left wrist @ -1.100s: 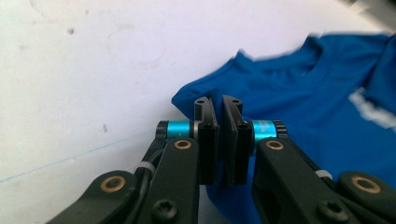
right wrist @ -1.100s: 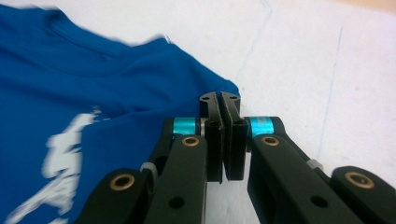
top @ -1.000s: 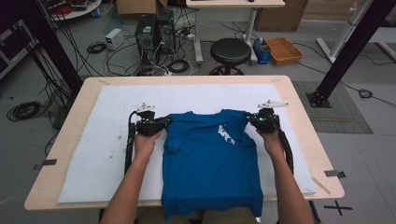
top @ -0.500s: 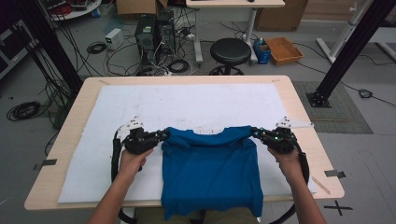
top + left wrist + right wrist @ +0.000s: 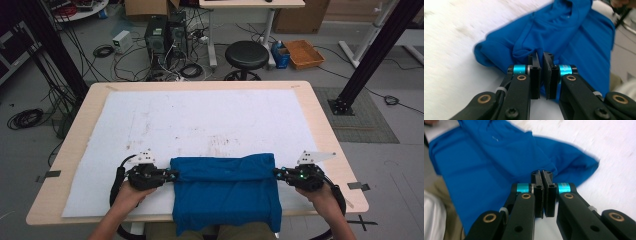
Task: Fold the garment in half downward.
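A blue T-shirt [image 5: 225, 192] lies at the table's near edge, its top part folded over toward the person and its lower hem hanging off the front. My left gripper [image 5: 171, 175] is shut on the shirt's left folded edge. My right gripper [image 5: 277, 173] is shut on the right folded edge. In the left gripper view the jaws pinch a fold of the blue shirt [image 5: 564, 32] at their tips, and the left gripper [image 5: 541, 54] shows a thin slit between the jaws. In the right gripper view the right gripper [image 5: 541, 173] is pressed shut against the shirt [image 5: 486, 162].
A white mat [image 5: 200, 120] covers the wooden table [image 5: 325, 130]; it has faint stains mid-table. Beyond the far edge stand a black stool [image 5: 246, 54], computer towers [image 5: 165, 35], cables and an orange box [image 5: 304, 53]. A black frame post [image 5: 372, 50] rises at right.
Both grippers have pulled the shirt's upper part from mid-table toward the person, folding it over the lower half. The shirt now lies as a shorter band at the near edge.
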`<state>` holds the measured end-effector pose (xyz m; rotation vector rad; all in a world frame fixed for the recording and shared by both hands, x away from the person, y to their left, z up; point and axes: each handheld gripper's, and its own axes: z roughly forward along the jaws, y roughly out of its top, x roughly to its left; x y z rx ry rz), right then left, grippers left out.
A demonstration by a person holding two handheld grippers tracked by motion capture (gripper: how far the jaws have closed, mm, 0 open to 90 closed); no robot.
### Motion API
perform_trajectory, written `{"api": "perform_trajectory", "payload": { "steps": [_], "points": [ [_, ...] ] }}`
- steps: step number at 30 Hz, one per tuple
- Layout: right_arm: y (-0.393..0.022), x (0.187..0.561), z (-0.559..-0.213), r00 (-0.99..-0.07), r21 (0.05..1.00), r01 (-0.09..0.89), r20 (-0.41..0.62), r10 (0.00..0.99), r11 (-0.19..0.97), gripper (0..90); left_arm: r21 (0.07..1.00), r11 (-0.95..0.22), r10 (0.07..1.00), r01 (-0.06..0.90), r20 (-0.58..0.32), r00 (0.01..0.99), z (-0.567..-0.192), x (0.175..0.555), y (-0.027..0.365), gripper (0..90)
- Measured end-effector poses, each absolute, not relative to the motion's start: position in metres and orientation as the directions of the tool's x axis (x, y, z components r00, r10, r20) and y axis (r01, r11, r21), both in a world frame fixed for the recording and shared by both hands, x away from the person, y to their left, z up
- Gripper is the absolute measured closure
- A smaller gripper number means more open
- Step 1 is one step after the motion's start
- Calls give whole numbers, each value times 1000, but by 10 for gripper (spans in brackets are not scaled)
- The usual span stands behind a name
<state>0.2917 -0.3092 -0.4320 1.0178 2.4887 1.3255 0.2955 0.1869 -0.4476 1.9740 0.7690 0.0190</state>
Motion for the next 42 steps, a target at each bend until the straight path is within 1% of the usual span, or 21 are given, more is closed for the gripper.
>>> {"api": "perform_trajectory", "payload": {
  "steps": [3,4,5,6,8,9,12,14,17,19,21,23,27,33,34,35,36,37,38,39,42],
  "points": [
    [-310,286,-437,-777,751,502,173,606,429,887,793,-356,510,495,-279,814,-448,291,185,829],
    [-310,286,-437,-782,751,500,177,598,431,876,796,-338,523,503,-286,803,-447,291,185,751],
    [-311,286,-437,-785,760,494,180,593,422,801,795,-311,537,521,-305,787,-445,293,186,621],
    [-312,286,-435,-777,768,505,206,595,393,725,807,-277,558,522,-308,771,-443,294,187,550],
    [-313,289,-429,-753,805,502,227,618,316,560,833,-228,623,504,-274,733,-438,300,190,453],
    [-313,292,-426,-729,822,501,232,644,272,509,839,-199,658,506,-268,704,-436,304,190,427],
    [-309,307,-420,-641,838,509,214,737,199,407,836,-167,738,523,-246,628,-434,320,186,427],
    [-301,319,-421,-584,825,529,185,790,198,405,811,-191,760,553,-235,606,-438,330,178,427],
    [-284,336,-431,-552,789,572,166,817,226,383,777,-253,770,577,-199,606,-447,336,167,429],
    [-274,343,-439,-535,745,608,129,835,274,387,768,-255,778,587,-198,597,-451,337,166,437],
    [-270,344,-445,-541,700,634,100,835,327,441,774,-245,786,584,-195,587,-452,336,168,491],
    [-274,338,-443,-547,697,629,81,833,345,508,777,-228,791,587,-203,577,-452,334,171,537],
    [-282,330,-435,-527,654,655,38,849,378,489,790,-217,794,573,-199,574,-451,331,171,538],
    [-280,336,-437,-540,719,621,103,836,313,453,792,-208,791,574,-209,575,-452,331,173,528],
    [-279,338,-441,-540,710,626,97,836,322,461,791,-220,785,571,-205,585,-452,332,172,587],
    [-278,341,-445,-543,697,635,96,834,334,475,786,-244,784,568,-184,592,-452,331,169,700],
    [-279,341,-446,-545,710,627,105,832,321,555,780,-273,785,563,-157,599,-452,331,166,770],
    [-280,341,-445,-558,708,626,115,822,327,677,779,-270,793,566,-153,589,-451,331,165,813],
    [-280,340,-445,-579,712,615,116,807,339,761,779,-270,793,566,-153,589,-451,331,165,832],
    [-279,339,-444,-583,712,608,100,806,351,793,777,-233,807,584,-181,563,-451,333,165,844],
    [-280,345,-442,-580,715,600,80,810,359,813,793,-186,829,581,-191,526,-448,342,167,854]
  ]
}}
